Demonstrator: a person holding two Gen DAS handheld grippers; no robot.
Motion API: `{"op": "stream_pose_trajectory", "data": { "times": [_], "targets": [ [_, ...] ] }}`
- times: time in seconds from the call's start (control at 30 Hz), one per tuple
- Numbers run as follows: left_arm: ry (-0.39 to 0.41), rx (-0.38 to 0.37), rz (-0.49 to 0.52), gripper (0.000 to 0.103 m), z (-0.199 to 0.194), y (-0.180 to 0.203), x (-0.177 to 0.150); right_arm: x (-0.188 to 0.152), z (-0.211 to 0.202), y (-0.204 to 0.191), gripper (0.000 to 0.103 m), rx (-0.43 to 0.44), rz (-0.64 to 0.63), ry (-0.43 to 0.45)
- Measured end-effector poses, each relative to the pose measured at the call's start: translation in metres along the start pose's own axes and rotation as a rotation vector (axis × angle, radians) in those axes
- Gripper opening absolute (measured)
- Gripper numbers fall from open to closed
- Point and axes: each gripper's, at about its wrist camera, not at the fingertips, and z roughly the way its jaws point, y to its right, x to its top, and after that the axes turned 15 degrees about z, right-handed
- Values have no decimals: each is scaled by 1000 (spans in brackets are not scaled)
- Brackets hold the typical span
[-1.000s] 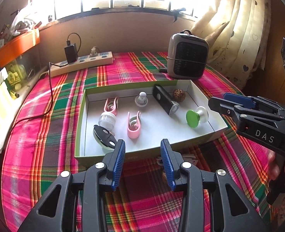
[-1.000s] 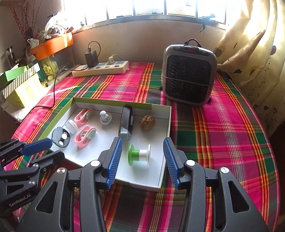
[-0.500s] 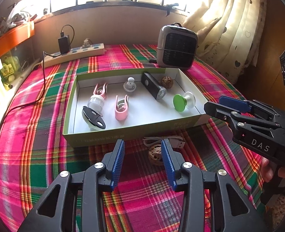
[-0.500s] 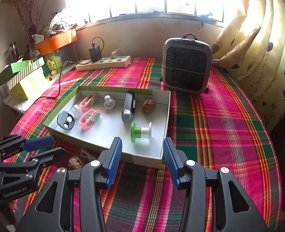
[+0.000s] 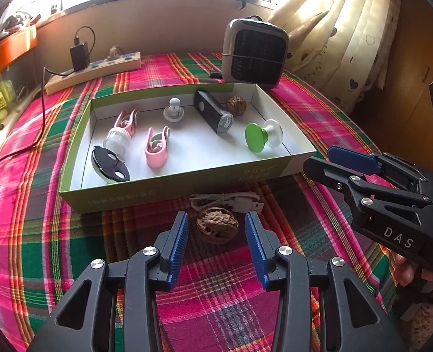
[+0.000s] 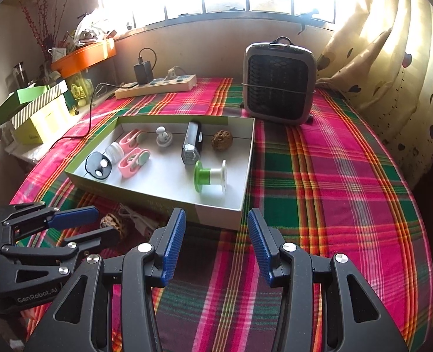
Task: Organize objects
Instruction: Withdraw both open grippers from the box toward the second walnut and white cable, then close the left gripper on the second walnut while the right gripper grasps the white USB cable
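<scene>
Plaid tablecloth point(image 5: 55, 252), walnut point(image 5: 217, 225) btwn open left tool point(image 5: 216, 228) pads

One shallow green-sided box point(image 5: 169, 196) sits on a plaid-covered surface point(image 5: 55, 249). Inside it are:

- two pink clips point(image 5: 157, 149) point(image 5: 126, 121)
- one black oval case point(image 5: 110, 168)
- one small clear jar point(image 5: 116, 140)
- one white knob-shaped piece point(image 5: 173, 111)
- one black flashlight point(image 5: 213, 114)
- one green-and-white spool point(image 5: 262, 136)
- one walnut point(image 5: 236, 105)

Outside the box, a second walnut point(image 5: 217, 228) and one coiled white cable point(image 5: 228, 201) lie on the cloth, making two walnuts in all.

Farther back stand one grey heater point(image 5: 254, 54) and one power strip point(image 5: 96, 72) with one black charger point(image 5: 79, 52) plugged in.

Two handheld tools are in view: the left tool point(image 5: 216, 234) and the right tool point(image 6: 215, 234).
</scene>
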Motion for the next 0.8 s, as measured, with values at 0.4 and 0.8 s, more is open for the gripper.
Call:
{"op": "stream_pose_trajectory", "data": {
  "times": [0.4, 0.8],
  "targets": [
    [-20, 10, -26, 37, 10, -5, -3, -5, 9, 1, 46, 12, -7, -39],
    [-15, 5, -47, 30, 9, -13, -7, -8, 14, -6, 46, 34, -23, -67]
  ]
}}
